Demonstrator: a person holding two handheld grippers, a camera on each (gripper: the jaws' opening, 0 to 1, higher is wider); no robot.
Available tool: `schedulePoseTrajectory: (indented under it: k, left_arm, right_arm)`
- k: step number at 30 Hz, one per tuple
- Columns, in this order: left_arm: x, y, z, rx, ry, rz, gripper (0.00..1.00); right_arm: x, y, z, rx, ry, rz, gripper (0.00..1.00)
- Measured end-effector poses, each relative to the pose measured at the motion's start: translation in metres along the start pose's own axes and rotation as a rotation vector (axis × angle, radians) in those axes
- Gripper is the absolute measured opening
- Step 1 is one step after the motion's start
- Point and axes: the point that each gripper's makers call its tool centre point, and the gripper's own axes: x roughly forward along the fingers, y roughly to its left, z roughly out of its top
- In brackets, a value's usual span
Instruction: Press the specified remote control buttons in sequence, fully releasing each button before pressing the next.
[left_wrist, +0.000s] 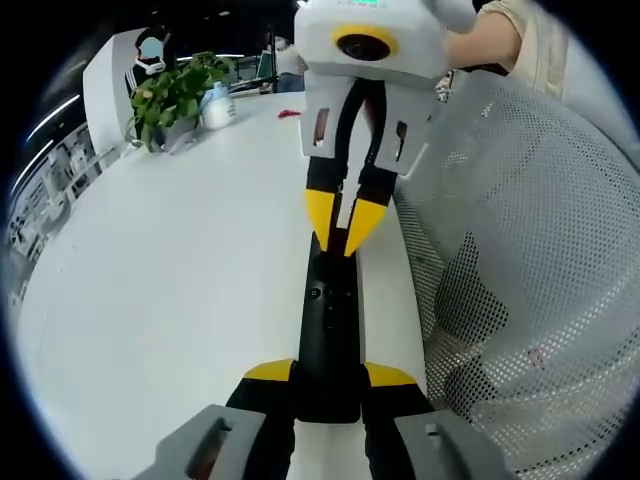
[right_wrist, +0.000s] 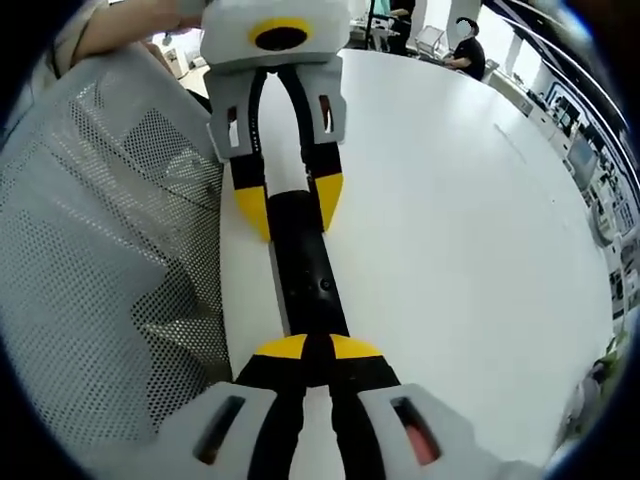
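Note:
A long black remote (left_wrist: 328, 330) lies lengthwise along the white table's edge. My left gripper (left_wrist: 330, 375) is shut on its near end, one yellow-tipped jaw on each side. In the right gripper view the same remote (right_wrist: 305, 260) runs away from me, and the left gripper (right_wrist: 288, 200) clasps its far end. My right gripper (right_wrist: 320, 348) is shut, its two yellow tips together and resting on the remote's top face. In the left gripper view the right gripper (left_wrist: 343, 235) comes down from above, its tips meeting on the remote's far end. The buttons under the tips are hidden.
The white table (left_wrist: 170, 280) stretches wide to one side of the remote. A grey mesh chair back (left_wrist: 520, 300) stands close along the table's edge (right_wrist: 110, 260). A potted plant (left_wrist: 175, 95) and a white bottle (left_wrist: 217, 105) sit at the far end. A person (right_wrist: 468, 45) sits far off.

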Motion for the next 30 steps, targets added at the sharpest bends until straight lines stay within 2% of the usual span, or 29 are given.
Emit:
schedulePoseTrajectory:
  k: [2,3,5,8,14,21,25,30]
  left_arm:
    - [0.0,0.0,0.0,0.0,0.0,0.0,0.25]
    - [0.0,0.0,0.0,0.0,0.0,0.0,0.25]
    - [-0.0001,0.0,0.0,0.0,0.0,-0.001,0.25]
    - [-0.0002,0.0,0.0,-0.001,-0.001,-0.001,0.25]
    - [-0.0001,0.0004,0.0,0.005,0.003,-0.004,0.25]
    - [-0.0002,0.0002,-0.0003,0.02,0.015,-0.006,0.24]
    - [0.0009,-0.0008,-0.0003,0.059,0.049,-0.01,0.25]
    - [0.0007,-0.0004,-0.0008,0.056,0.045,-0.002,0.25]
  right_arm:
    - [-0.0013,-0.0011,0.0017,0.002,-0.011,-0.001,0.05]
    - [-0.0012,0.002,0.003,0.016,-0.018,0.024,0.06]
    - [0.0,0.0005,0.0028,-0.001,-0.014,0.012,0.09]
    - [0.003,0.0003,0.0012,-0.035,0.008,0.004,0.07]
    - [0.0041,0.0011,0.0026,-0.038,0.023,0.021,0.05]
    - [0.0064,0.0004,0.0029,0.011,0.102,0.052,0.05]
    - [0.0068,0.0016,0.0027,0.002,0.125,0.043,0.05]
    - [0.0071,0.001,0.0024,-0.005,0.156,0.031,0.06]
